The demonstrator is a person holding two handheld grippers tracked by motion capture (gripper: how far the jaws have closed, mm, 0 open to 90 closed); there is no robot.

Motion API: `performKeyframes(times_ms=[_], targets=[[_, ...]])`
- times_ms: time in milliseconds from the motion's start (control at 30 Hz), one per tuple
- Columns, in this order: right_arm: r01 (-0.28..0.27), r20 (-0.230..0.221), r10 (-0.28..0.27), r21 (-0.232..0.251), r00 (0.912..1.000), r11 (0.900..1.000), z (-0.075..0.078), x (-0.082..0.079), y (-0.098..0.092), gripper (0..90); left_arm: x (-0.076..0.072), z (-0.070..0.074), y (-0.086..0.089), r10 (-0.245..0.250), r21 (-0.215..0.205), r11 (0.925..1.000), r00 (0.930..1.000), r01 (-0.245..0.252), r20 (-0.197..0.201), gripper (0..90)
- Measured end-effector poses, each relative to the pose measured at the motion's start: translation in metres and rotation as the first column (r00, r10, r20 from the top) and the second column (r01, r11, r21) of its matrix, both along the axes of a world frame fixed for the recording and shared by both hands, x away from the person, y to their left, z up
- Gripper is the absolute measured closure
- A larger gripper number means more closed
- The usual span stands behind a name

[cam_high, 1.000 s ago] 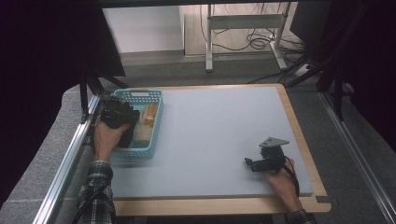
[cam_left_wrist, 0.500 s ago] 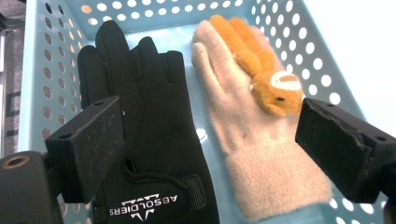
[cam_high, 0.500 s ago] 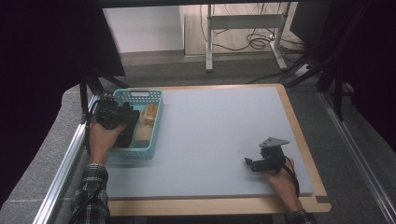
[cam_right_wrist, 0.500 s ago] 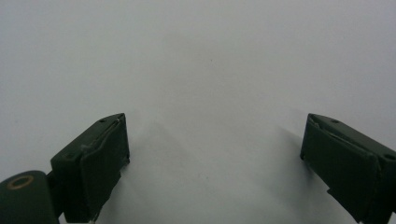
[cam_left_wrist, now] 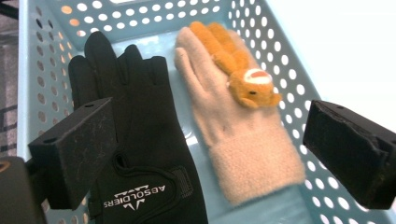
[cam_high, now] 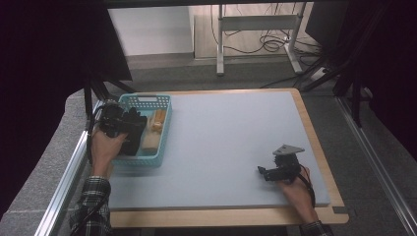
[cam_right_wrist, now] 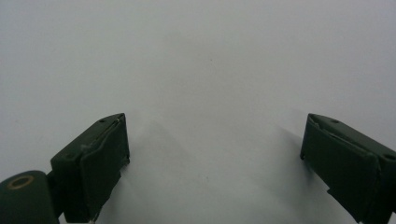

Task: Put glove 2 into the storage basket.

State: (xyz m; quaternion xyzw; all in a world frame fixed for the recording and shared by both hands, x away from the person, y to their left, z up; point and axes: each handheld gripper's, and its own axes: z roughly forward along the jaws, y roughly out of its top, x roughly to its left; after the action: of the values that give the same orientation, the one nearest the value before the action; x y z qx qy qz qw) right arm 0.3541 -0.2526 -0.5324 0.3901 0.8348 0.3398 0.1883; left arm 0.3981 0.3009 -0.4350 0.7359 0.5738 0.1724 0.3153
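You can read one piece of text here: the white word "ABSOLDIERS", with a small white chevron-like logo beside it, printed on the wrist strap of the black fabric fingerless glove (cam_left_wrist: 140,154) lying in the light blue perforated plastic basket (cam_left_wrist: 42,56). From your left gripper view the lettering appears upside down. You will find nothing else legible: the beige fleece glove (cam_left_wrist: 233,130) next to it carries no writing.
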Motion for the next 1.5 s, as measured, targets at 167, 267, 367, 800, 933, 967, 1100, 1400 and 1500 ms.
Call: performKeyframes(times_ms=[167, 267, 367, 800, 933, 967, 1100, 1400, 1500], targets=[[0.000, 0.000, 0.000, 0.000, 1.0000, 1.000, 0.000, 0.000, 0.000, 7.5, -0.004, 0.002, -0.004, -0.022, 0.004, 0.9998, 0.9996, 0.022, 0.015, 3.0], [0.000, 0.000, 0.000, 0.000, 1.0000, 1.000, 0.000, 0.000, 0.000, 7.5, -0.006, 0.003, -0.007, -0.034, 0.017, 0.9993, 0.9991, 0.034, 0.027, 2.7], [0.000, 0.000, 0.000, 0.000, 1.0000, 1.000, 0.000, 0.000, 0.000, 7.5, -0.008, 0.005, -0.009, -0.048, 0.029, 0.9985, 0.9982, 0.047, 0.036, 2.5], [0.000, 0.000, 0.000, 0.000, 1.0000, 1.000, 0.000, 0.000, 0.000, 7.5, -0.018, 0.009, -0.026, -0.103, 0.058, 0.9934, 0.9922, 0.099, 0.069, 2.0], [0.000, 0.000, 0.000, 0.000, 1.0000, 1.000, 0.000, 0.000, 0.000, 7.5, -0.019, 0.010, -0.032, -0.118, 0.060, 0.9917, 0.9900, 0.114, 0.077, 1.8], [0.000, 0.000, 0.000, 0.000, 1.0000, 1.000, 0.000, 0.000, 0.000, 7.5, -0.020, 0.010, -0.034, -0.123, 0.064, 0.9908, 0.9893, 0.119, 0.078, 1.8], [0.000, 0.001, 0.000, 0.000, 1.0000, 1.000, 0.000, 0.000, 0.000, 7.5, -0.022, 0.012, -0.039, -0.137, 0.068, 0.9890, 0.9869, 0.132, 0.085, 1.8], [0.000, 0.001, 0.000, 0.000, 1.0000, 1.000, 0.000, 0.000, 0.000, 7.5, -0.026, 0.013, -0.051, -0.162, 0.068, 0.9855, 0.9815, 0.156, 0.102, 1.9], [0.000, 0.000, 0.000, 0.000, 1.0000, 1.000, 0.000, 0.000, 0.000, 7.5, -0.028, 0.012, -0.055, -0.170, 0.062, 0.9845, 0.9794, 0.164, 0.109, 1.8]])
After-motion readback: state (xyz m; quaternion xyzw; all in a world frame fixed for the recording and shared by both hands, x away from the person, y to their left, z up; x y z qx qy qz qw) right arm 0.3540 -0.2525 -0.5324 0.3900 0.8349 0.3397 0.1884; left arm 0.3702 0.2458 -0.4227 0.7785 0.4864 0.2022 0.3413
